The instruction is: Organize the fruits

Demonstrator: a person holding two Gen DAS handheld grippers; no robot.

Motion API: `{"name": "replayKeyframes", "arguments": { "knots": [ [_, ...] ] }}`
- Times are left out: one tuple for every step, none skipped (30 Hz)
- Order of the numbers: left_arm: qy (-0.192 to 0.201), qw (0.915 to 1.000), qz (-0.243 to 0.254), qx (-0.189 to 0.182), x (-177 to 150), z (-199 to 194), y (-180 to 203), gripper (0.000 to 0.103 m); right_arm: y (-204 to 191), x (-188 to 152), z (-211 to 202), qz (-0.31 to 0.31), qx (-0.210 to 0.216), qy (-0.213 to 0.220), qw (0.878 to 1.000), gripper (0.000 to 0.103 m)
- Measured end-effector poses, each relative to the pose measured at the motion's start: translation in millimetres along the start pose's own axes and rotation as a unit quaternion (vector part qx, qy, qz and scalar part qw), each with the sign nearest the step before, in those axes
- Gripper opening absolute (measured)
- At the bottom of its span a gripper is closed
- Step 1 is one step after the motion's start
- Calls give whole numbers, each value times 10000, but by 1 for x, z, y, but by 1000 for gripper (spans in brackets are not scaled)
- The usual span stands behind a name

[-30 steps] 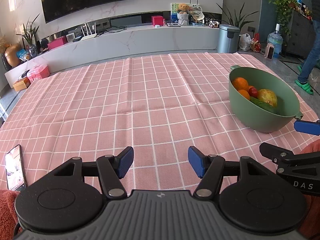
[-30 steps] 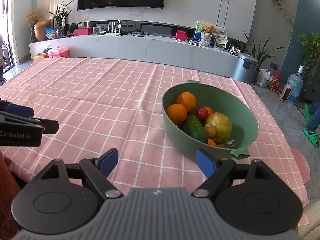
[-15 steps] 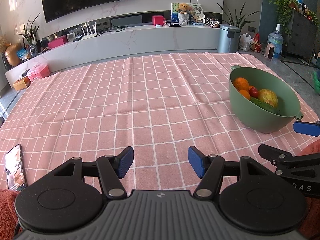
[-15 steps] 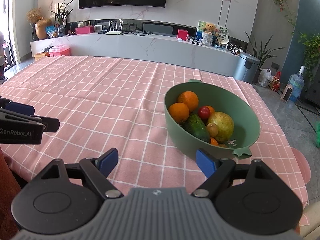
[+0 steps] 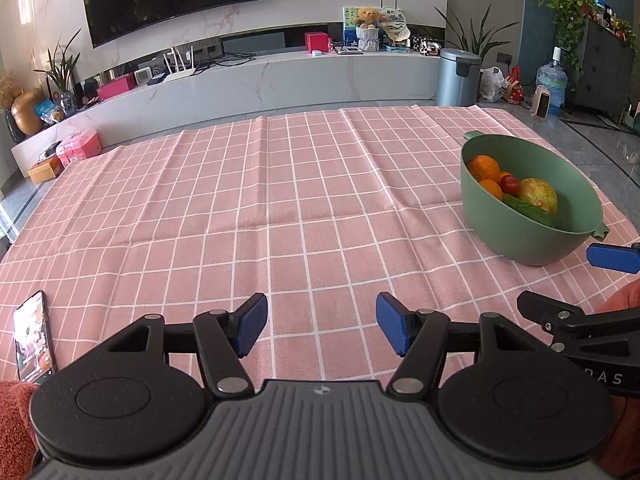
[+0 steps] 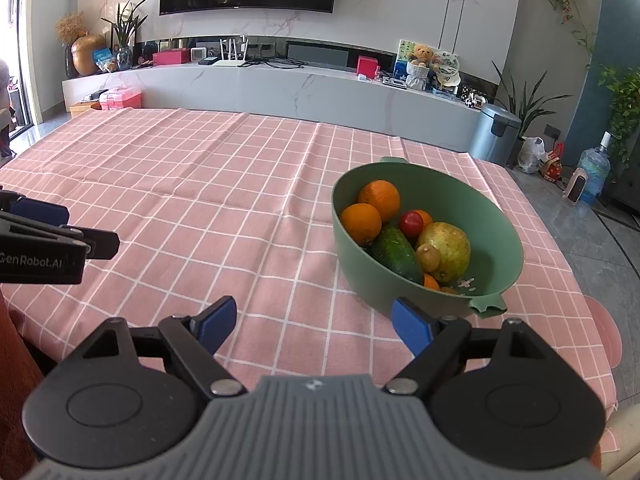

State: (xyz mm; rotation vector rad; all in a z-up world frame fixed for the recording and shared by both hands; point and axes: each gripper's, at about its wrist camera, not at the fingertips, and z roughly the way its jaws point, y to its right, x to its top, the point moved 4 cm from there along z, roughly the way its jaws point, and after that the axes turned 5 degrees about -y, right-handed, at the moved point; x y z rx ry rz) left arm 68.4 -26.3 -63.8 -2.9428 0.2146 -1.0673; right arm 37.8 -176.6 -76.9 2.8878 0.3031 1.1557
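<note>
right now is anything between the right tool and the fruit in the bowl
Only the bowl's own near wall. The open right tool sits low in front of it over bare cloth, nothing between them. The fruit is open from above.

A person in jeans and green slippers who stood on the floor at about three o'clock of the green bowl (image 5: 532,236), beyond the tabletop edge, has gone from both views.

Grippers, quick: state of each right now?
Left gripper: open, holding nothing, over the tablecloth.
Right gripper: open, holding nothing, just short of the green bowl.
</note>
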Motion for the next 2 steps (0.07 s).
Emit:
{"name": "replayKeyframes", "arguments": {
  "knots": [
    [5,10000,-3,-1,0,0,0,73,0,0,0,2,1,0,10000,81],
    [9,10000,-3,2,0,0,0,73,0,0,0,1,1,-1,10000,81]
  ]
}}
